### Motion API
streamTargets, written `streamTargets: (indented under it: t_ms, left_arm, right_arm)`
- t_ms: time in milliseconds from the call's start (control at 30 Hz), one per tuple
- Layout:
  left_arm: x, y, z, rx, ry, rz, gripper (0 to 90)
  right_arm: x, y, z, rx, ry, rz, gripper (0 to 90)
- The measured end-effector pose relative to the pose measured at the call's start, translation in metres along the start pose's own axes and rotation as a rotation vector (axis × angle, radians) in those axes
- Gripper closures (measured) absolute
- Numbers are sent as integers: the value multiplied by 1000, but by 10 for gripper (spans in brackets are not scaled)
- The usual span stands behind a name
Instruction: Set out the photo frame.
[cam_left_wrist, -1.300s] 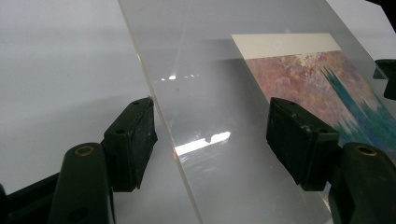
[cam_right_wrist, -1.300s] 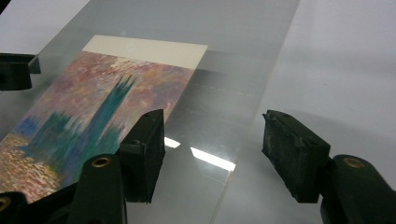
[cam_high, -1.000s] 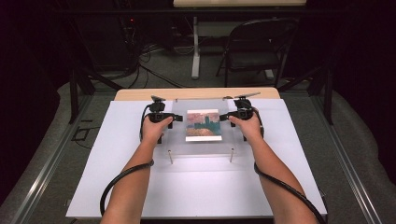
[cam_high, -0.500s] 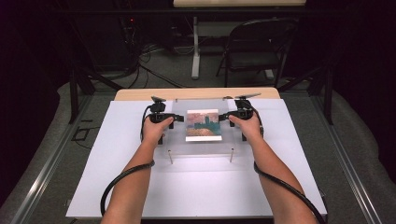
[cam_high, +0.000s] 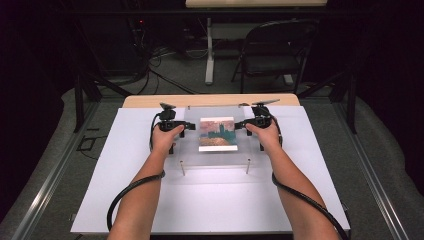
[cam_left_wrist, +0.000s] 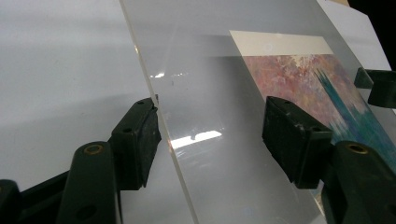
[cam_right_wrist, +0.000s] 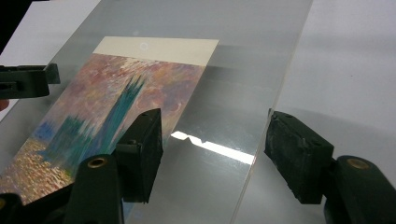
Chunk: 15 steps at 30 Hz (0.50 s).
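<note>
1. Your left gripper (cam_high: 186, 128) sits at the left edge of the clear acrylic sheet (cam_high: 190, 145), centre of the high view. Its fingers (cam_left_wrist: 135, 140) are wide apart and have just been closing a little, with the sheet's edge between them; one finger looks to touch that edge, the other stands clear over the sheet, so nothing is clamped.
2. Your right gripper (cam_high: 240, 125) mirrors it at the sheet's right edge. Its fingers (cam_right_wrist: 140, 149) are spread wide with the edge running between them, neither pressing on it.
3. The sheet stands on small posts above the white surface (cam_high: 210, 200), covering the painted print (cam_high: 218, 133).
4. The high view shows both hands level at either side of the print.
5. Your two gripper views show the sheet's edge thickness and the print's pink sky, teal tower and cream top border.
6. In your left gripper view, the other gripper's finger shows at the right edge of the frame.
</note>
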<state>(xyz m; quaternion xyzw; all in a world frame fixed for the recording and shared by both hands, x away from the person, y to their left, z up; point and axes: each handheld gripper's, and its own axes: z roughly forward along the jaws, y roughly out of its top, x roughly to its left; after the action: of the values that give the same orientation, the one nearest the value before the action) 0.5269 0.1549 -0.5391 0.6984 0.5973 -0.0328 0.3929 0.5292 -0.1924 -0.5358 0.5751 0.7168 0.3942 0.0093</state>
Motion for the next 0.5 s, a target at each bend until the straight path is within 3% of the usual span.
streamTargets:
  t_ms: [300, 500]
  left_arm:
    - [0, -1, -2, -11, -1, -11, 389]
    - [-2, 0, -4, -13, -2, 5, 390]
  right_arm:
    - [0, -1, -2, -9, -1, 12, 380]
    - [2, -1, -4, -12, -3, 7, 380]
